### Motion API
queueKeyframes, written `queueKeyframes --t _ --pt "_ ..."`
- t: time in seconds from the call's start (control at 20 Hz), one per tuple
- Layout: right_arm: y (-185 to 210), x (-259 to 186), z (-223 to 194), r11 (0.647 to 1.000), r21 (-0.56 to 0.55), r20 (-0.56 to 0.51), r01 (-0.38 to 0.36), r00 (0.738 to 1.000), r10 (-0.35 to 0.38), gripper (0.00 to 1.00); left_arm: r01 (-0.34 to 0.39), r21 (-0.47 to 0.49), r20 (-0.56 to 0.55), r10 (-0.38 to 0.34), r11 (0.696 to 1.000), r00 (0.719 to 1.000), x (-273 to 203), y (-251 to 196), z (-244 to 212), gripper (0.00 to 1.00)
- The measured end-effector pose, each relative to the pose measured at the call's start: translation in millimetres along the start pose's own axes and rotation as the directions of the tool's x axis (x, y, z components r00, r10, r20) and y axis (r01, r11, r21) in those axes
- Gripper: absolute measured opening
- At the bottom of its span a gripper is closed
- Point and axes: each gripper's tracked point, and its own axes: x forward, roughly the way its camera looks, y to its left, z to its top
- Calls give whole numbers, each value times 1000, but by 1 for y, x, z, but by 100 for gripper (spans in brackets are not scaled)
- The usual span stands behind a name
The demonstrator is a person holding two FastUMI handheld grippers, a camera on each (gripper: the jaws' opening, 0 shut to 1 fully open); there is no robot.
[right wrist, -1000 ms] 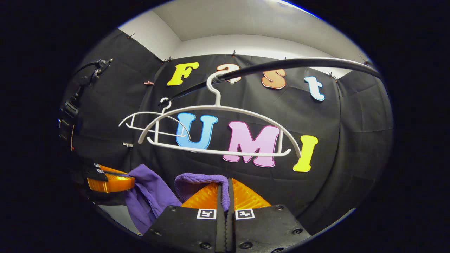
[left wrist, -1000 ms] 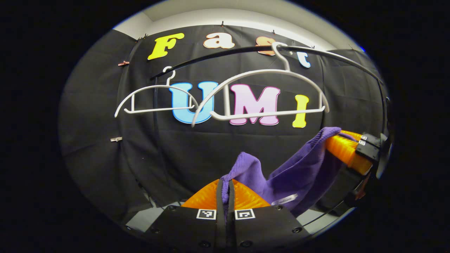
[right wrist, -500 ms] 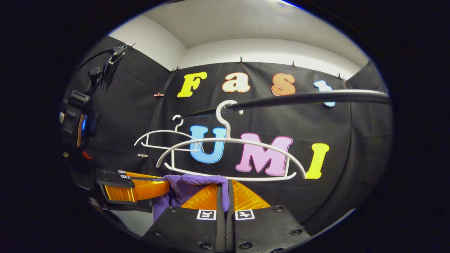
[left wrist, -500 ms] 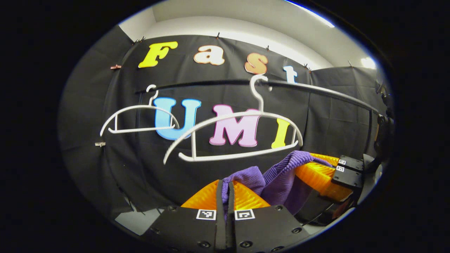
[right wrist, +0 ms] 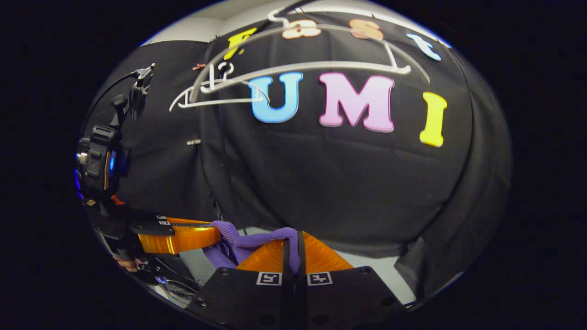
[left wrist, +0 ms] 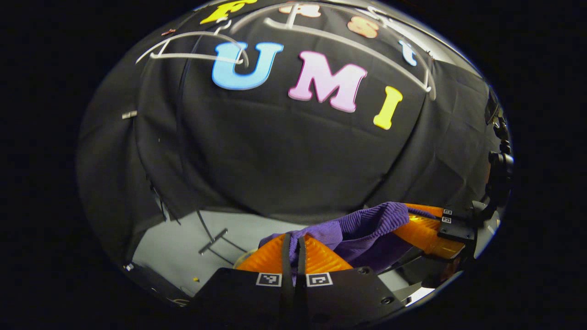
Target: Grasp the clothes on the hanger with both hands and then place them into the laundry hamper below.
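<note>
Purple knit garment carried off the hangers, hamper unseen

The left gripper (left wrist: 293, 247) and right gripper (right wrist: 293, 250) each pinched the purple knit garment (left wrist: 362, 229), slung between them below the white hangers (right wrist: 293, 68); thin fabric pinches might have slipped during lowering.

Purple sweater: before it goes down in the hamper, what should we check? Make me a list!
1. Left tool pinching the purple sweater: ok, cloth sits between its closed fingers.
2. Right tool pinching it too: ok.
3. Sweater off the white hangers: ok, both hang bare, high above.
4. Sweater spans between both tools: ok, bunched between them.
5. Hamper right underneath: cannot tell; it is out of sight.
6. Sweater hanging free below: cannot tell; its lower part is hidden.
</note>
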Motion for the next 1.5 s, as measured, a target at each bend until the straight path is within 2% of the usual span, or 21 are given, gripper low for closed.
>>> queueKeyframes --t 0.1,0.25,0.4,0.55,0.65,0.7,0.75,0.8,0.85,0.9,0.95,1.2,1.5 --pt "-7 17 -39 1000 22 -91 7 996 -5 5 -28 13 -80 29 1000 996 24 7 -36 5" --pt "-15 32 -96 999 34 -219 25 976 -17 5 -49 14 -189 51 999 981 58 14 -80 5" --pt "-15 41 -145 999 10 -361 44 932 -37 5 -79 24 -293 82 997 952 76 23 -122 5" --pt "-18 51 -184 998 38 -463 57 886 -33 6 -108 50 -384 119 993 916 79 23 -148 5" --pt "-14 41 -186 997 50 -505 67 862 -33 9 -123 64 -434 139 990 890 83 23 -166 6" --pt "-11 40 -190 996 63 -518 63 855 -21 12 -128 66 -433 144 990 890 86 23 -168 10" --pt "-7 36 -191 996 69 -537 52 843 -7 34 -127 67 -436 144 990 888 88 22 -169 17" --pt "-7 35 -203 997 65 -557 42 831 1 56 -141 76 -435 160 987 886 103 28 -172 42" --pt "-11 30 -206 997 57 -563 44 826 -5 78 -149 87 -434 172 985 884 88 30 -169 68" --pt "-17 33 -205 997 42 -564 58 825 -24 100 -153 90 -437 177 984 882 87 31 -170 94" --pt "-19 33 -204 997 40 -563 67 826 -33 96 -152 88 -442 175 984 880 87 31 -170 97" --pt "-15 28 -193 990 69 -545 127 835 -69 97 -142 79 -436 162 987 885 81 28 -161 96" --pt "-1 4 -155 978 86 -461 188 878 -128 100 -92 63 -352 108 994 930 51 19 -135 96"
